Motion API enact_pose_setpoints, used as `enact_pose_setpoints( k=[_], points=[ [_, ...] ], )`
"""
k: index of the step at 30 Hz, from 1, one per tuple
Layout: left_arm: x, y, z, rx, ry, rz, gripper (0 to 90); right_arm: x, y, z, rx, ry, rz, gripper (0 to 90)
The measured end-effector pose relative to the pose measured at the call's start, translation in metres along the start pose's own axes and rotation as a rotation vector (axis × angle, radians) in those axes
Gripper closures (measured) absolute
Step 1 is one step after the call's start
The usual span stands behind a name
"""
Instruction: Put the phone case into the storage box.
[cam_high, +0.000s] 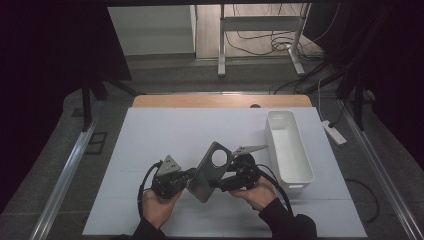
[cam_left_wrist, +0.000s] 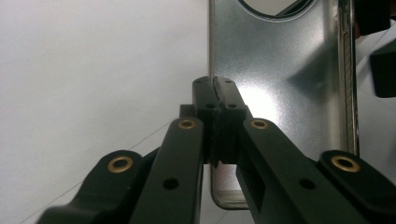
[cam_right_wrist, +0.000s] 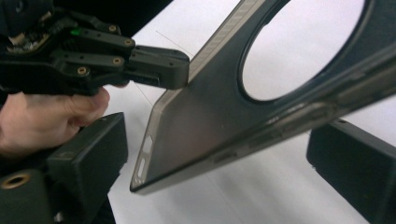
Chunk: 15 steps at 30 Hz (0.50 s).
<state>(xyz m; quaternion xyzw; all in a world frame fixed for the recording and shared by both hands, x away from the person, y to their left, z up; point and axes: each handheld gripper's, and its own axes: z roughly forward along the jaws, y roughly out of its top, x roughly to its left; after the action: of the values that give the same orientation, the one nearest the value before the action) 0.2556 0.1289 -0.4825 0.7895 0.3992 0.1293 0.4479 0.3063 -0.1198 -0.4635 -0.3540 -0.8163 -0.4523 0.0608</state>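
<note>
The thin, smoky-grey plastic phone case with a big round hole (cam_high: 208, 170) hangs above the white table (cam_high: 150, 135). It looks light, bendy and smooth, so hold its rims. The left gripper (cam_left_wrist: 215, 100) pinches one edge shut; the right gripper (cam_right_wrist: 215, 154) is open around it

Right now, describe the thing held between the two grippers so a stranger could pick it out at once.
On the white table sheet, left of the long white bin, the left gripper is clamped on a dark translucent phone case. It is a flat rectangular shell with a large round camera hole near its top.
</note>
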Motion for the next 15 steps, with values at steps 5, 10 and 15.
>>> enact_pose_setpoints(
  k=[5,10,15],
  points=[
    [-0.0007,0.0004,0.0,-0.001,-0.002,0.0,88.8,-0.0028,0.0008,0.0034,-0.022,0.028,0.035,17.4],
    [-0.0017,0.0008,-0.0002,-0.004,-0.005,0.002,88.9,-0.0038,0.0006,0.0064,-0.022,0.035,0.042,30.6],
    [-0.0024,0.0009,-0.0001,-0.006,-0.008,0.003,88.8,-0.004,0.0003,0.0091,-0.017,0.05,0.053,40.8]
  ],
)
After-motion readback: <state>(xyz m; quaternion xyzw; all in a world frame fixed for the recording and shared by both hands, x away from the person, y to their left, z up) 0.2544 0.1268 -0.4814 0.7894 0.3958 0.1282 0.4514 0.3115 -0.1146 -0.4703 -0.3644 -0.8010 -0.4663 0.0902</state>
